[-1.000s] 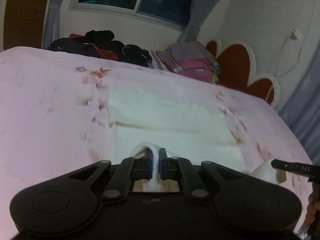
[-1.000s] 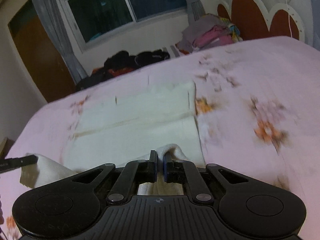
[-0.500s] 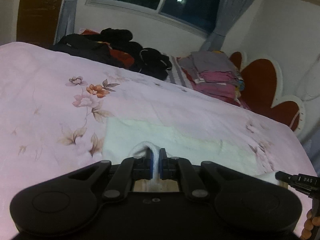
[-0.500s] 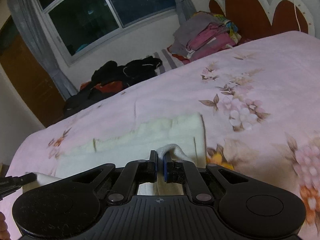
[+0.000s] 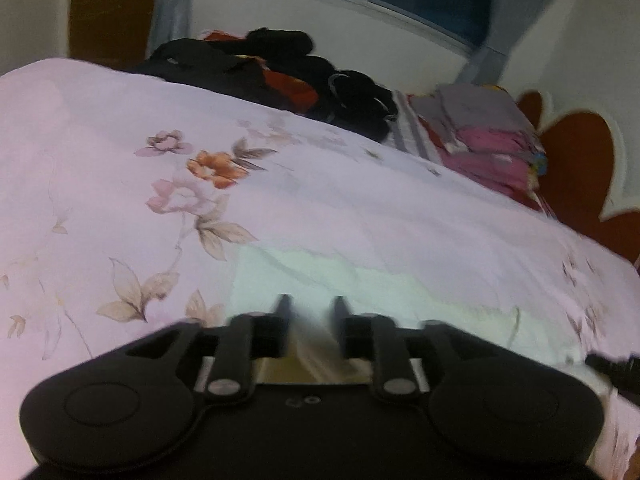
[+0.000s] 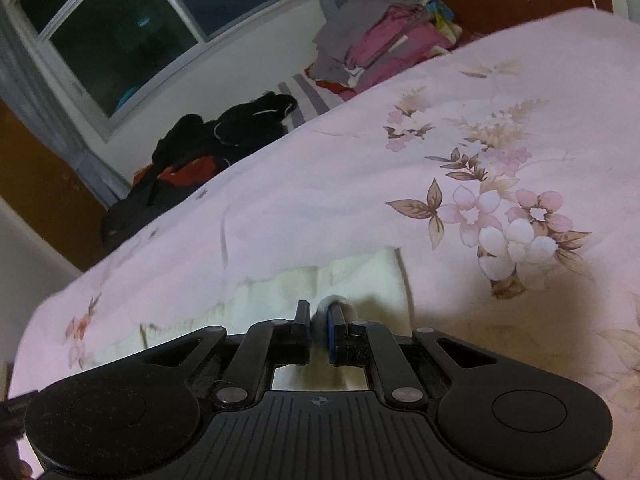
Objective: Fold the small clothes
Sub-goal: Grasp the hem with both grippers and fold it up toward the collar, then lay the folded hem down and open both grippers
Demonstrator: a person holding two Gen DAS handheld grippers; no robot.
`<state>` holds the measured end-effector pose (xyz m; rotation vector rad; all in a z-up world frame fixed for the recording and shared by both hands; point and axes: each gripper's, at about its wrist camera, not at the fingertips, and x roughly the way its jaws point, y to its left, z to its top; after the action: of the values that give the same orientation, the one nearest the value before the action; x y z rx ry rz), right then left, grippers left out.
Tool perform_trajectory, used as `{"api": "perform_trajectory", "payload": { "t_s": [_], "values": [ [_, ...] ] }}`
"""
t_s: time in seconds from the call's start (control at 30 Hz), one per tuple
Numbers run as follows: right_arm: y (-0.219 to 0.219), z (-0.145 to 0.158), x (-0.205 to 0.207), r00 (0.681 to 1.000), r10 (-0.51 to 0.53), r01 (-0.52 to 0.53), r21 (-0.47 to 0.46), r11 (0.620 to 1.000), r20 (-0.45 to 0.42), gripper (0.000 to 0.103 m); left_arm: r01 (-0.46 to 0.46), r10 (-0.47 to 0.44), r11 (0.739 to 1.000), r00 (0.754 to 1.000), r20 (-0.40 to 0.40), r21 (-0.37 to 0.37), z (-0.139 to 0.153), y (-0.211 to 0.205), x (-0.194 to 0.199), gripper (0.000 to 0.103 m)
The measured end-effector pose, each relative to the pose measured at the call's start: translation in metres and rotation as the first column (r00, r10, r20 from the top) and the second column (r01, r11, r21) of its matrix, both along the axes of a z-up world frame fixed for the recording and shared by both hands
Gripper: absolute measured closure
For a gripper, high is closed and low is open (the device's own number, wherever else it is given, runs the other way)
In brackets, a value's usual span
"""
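cream cloth (image 6: 360,276) lies folded flat; left tool (image 5: 310,312) is opening off it, right tool (image 6: 319,312) pinches its edge.

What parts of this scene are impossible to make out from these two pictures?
- Left wrist view: the left tongs are opening and motion-blurred; whether the cream cloth is in contact with them is unclear.
- Both views: the tongs' black bodies hide the cloth's near part.
- Right wrist view: the right tongs pinch a cloth fold; which garment it is stays unclear.
- Dark clothes pile: separate items indistinguishable.
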<state>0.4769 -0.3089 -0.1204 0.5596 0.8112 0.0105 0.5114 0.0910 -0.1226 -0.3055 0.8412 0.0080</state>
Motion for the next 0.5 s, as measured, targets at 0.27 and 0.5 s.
{"api": "perform_trajectory", "payload": {
  "t_s": [0.27,0.5],
  "values": [
    [-0.007,0.011,0.005,0.998,-0.017,0.02,-0.041,0.999,0.068,0.021,-0.029,0.029,1.0,0.999,0.041,0.004,0.012,0.017,0.006,0.047],
    [-0.015,0.024,-0.004,0.992,-0.009,0.017,-0.064,0.998,0.125,0.021,0.092,-0.095,0.992,0.995,0.036,0.085,0.01,0.026,-0.013,0.046]
  ]
}}
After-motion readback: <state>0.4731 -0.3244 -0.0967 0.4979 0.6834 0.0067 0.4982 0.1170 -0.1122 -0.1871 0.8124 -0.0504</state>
